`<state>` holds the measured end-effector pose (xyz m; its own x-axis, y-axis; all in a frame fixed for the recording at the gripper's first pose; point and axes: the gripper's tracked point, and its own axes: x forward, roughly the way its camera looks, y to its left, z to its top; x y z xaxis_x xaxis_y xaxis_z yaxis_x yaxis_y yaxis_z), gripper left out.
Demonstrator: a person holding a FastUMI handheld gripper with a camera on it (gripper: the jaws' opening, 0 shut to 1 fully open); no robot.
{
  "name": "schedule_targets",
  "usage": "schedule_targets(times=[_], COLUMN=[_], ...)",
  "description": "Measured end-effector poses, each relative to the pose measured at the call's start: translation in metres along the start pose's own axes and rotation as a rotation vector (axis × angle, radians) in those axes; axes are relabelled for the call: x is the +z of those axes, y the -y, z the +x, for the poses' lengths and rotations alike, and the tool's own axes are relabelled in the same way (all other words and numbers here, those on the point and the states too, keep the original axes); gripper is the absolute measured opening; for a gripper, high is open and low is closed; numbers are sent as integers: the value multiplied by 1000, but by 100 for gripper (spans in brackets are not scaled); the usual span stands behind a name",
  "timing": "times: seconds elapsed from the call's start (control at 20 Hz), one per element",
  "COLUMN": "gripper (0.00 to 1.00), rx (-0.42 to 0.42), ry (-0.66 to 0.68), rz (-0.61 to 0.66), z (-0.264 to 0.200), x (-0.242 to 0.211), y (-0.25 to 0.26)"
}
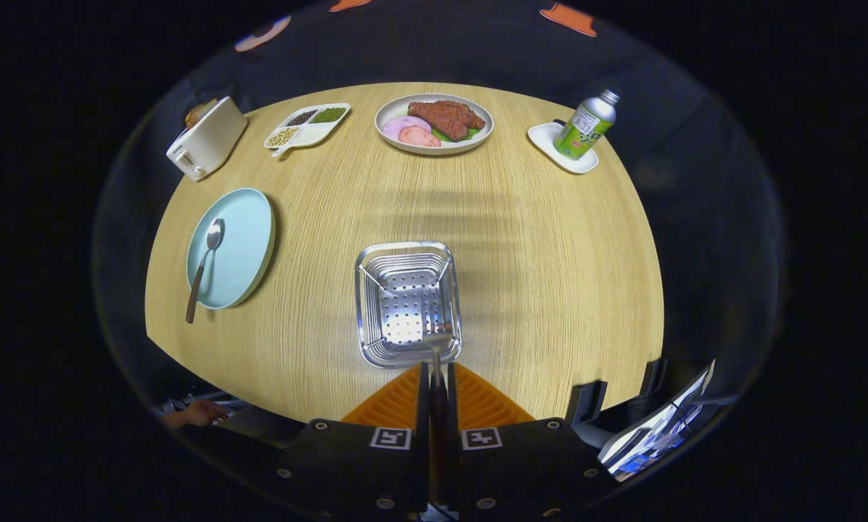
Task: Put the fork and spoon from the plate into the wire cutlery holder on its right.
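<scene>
My gripper [437,380] is shut on the fork [437,346], gripping its dark handle between both fingers. The fork's metal head points ahead and hangs over the near rim of the wire cutlery holder [404,304], a shiny square basket with a perforated floor, standing just ahead of the fingers. The basket looks empty inside. To the left of the holder lies the light blue plate [241,239]. The spoon [205,264] rests on it, bowl toward the far side, its brown handle sticking out over the plate's near rim.
On the far side of the round wooden table [550,254] stand a white toaster [205,139], a divided dish of beans [307,125], a plate of meat [434,123] and a green bottle [584,125] on a small white dish. A hand [198,413] shows at the near left.
</scene>
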<state>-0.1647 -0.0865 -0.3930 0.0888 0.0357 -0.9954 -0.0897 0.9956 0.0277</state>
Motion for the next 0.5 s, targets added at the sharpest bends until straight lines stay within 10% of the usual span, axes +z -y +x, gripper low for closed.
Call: schedule_targets(times=[0.5], gripper=[20], rx=[55], ry=[412], rz=[78], z=[-50], x=[102], y=[-2])
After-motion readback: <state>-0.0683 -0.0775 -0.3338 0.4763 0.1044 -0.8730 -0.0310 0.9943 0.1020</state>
